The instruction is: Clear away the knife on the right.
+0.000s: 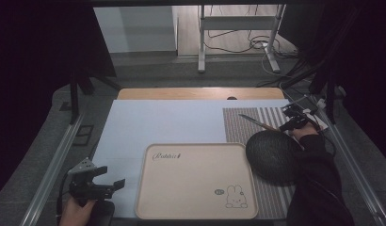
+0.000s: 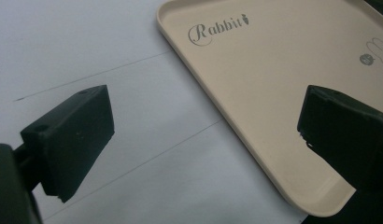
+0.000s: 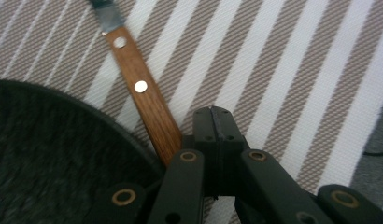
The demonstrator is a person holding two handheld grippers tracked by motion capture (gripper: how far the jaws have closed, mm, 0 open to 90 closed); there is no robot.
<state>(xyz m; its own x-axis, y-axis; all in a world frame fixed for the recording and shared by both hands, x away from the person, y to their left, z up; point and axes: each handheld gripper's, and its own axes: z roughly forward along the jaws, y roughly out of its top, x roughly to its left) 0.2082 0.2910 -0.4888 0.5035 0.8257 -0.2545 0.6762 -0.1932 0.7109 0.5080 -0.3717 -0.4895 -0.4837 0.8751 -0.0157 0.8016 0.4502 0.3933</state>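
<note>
Reaching toward the far right corner of the table, the right gripper (image 1: pixel 291 123) sits beside the end of a knife's (image 1: pixel 257 122) wooden handle, its jaws pressed together with nothing visibly between them; in the right gripper view the handle (image 3: pixel 147 102) runs just left of the closed tips, touching or nearly so. The knife lies on a striped mat (image 1: pixel 238 129) along the right edge, blade pointing away toward the far side, handle end tucked against the rim of a dark round bowl (image 1: pixel 272 156). The step in hand looks like the approach to picking up the knife; the next move likely calls for spreading the jaws and shifting sideways to straddle the handle. Room is tight there: the bowl crowds the handle on one side, while the mat beyond the blade lies open. Near the front left corner the left gripper (image 1: pixel 111 186) waits with jaws wide apart, just beside the beige tray (image 1: pixel 148 188), whose flat bare middle offers ample space for setting something down.
</note>
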